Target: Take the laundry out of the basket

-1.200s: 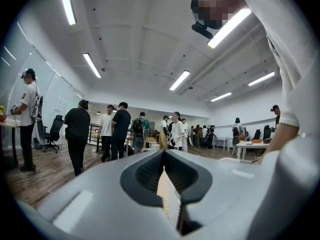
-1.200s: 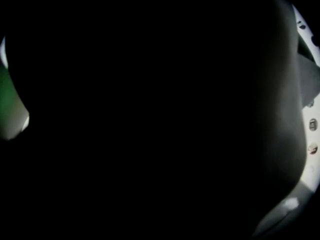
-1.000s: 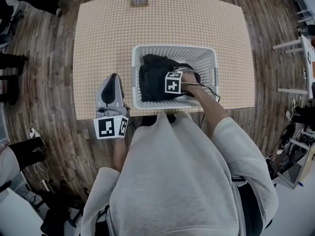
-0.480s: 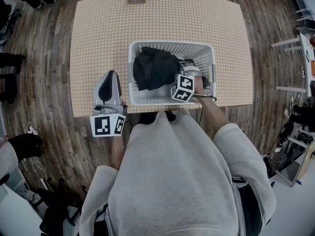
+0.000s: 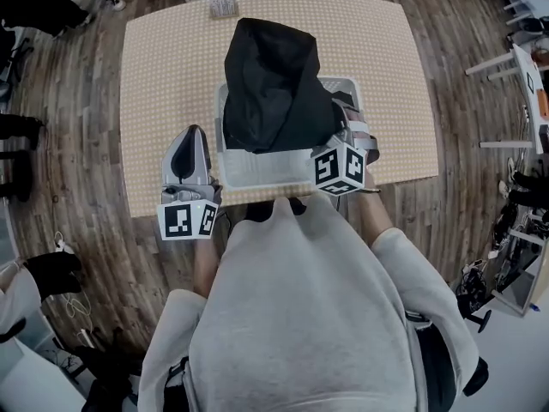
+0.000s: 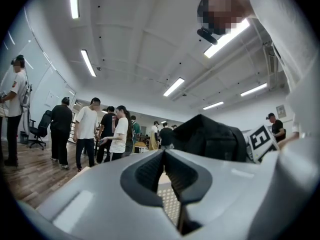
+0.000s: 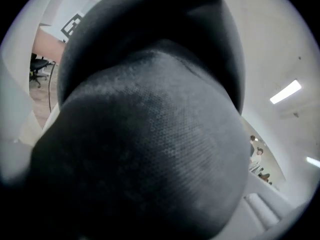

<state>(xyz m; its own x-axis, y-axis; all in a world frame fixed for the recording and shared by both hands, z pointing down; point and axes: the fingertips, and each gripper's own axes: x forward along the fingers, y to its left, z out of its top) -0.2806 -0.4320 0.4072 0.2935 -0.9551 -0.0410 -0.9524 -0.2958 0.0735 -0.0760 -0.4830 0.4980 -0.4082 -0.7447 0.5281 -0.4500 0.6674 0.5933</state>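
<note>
A black garment (image 5: 274, 84) hangs bunched above the white laundry basket (image 5: 257, 172) in the head view, covering most of the basket's opening. My right gripper (image 5: 336, 136) is at the basket's right side, shut on the garment's lower edge, with its fingertips buried in the cloth. The same dark fabric (image 7: 150, 134) fills the right gripper view and hides the jaws. My left gripper (image 5: 190, 148) rests at the table's near left, beside the basket, and its jaws (image 6: 163, 154) meet at the tips with nothing between them.
The basket stands on a dotted beige table (image 5: 171, 75) near its front edge. A small holder (image 5: 223, 3) sits at the far edge. Several people (image 6: 90, 129) stand on the wooden floor beyond the table, and furniture (image 5: 515, 67) lines the room's right side.
The right gripper closed on the black garment inside the basket and raised it, so the cloth now hangs high over the basket. The left gripper has stayed put.
</note>
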